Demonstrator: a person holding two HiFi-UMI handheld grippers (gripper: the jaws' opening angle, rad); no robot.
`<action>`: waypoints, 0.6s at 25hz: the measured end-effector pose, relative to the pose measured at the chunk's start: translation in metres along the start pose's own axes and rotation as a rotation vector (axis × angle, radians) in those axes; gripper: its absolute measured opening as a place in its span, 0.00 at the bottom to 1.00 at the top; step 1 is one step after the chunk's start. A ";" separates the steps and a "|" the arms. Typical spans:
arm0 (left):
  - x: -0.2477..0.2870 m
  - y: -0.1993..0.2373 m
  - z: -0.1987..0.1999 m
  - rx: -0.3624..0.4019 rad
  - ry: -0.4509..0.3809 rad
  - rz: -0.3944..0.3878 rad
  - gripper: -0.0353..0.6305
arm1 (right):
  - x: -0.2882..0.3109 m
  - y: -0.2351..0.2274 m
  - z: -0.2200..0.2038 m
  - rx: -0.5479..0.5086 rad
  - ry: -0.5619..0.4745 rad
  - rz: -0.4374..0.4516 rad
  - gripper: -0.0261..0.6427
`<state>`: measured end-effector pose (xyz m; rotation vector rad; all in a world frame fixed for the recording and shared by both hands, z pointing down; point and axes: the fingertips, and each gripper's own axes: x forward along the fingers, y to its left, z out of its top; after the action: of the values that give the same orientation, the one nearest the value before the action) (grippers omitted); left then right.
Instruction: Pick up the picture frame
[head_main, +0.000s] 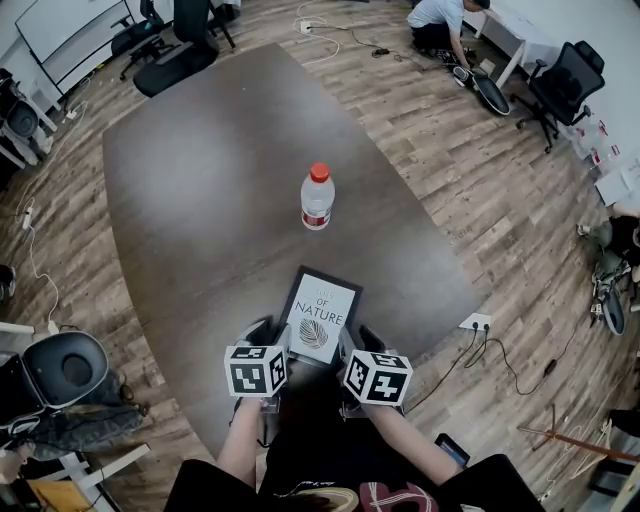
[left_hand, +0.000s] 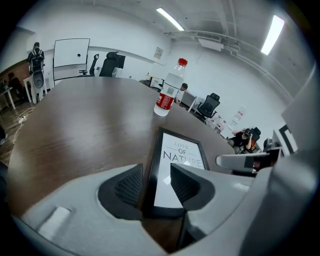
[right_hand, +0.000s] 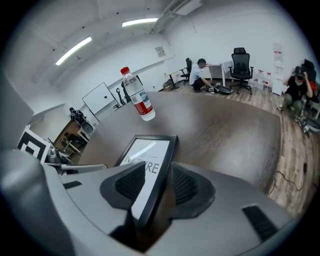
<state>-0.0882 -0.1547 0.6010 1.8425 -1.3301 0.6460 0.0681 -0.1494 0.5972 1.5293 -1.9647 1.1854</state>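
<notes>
On the dark table (head_main: 190, 190), the frame (head_main: 321, 314) lies flat. Our left gripper (head_main: 268, 336) and right gripper (head_main: 358, 340) have fingers apart, each straddling one side edge of it, unclamped.

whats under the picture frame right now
The picture frame lies face up on the dark table, and only tabletop shows around its edges. Anything directly beneath is covered by the frame itself, so that cannot be seen.

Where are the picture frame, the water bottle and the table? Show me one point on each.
picture frame (head_main: 320, 318): head view, on the white print inside its black border.
water bottle (head_main: 317, 200): head view, on the clear body under the red cap.
table (head_main: 210, 170): head view, on the bare dark top.
</notes>
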 end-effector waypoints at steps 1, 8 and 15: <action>0.002 0.001 0.000 0.014 0.005 0.006 0.31 | 0.002 0.001 0.000 -0.006 0.005 0.004 0.26; 0.013 0.000 -0.002 0.092 0.046 0.046 0.31 | 0.010 -0.005 -0.006 0.008 0.040 -0.023 0.25; 0.024 0.002 -0.002 0.074 0.084 0.050 0.30 | 0.020 -0.005 -0.012 0.008 0.086 -0.044 0.24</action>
<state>-0.0825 -0.1671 0.6207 1.8244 -1.3167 0.7999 0.0635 -0.1520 0.6200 1.4921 -1.8643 1.2218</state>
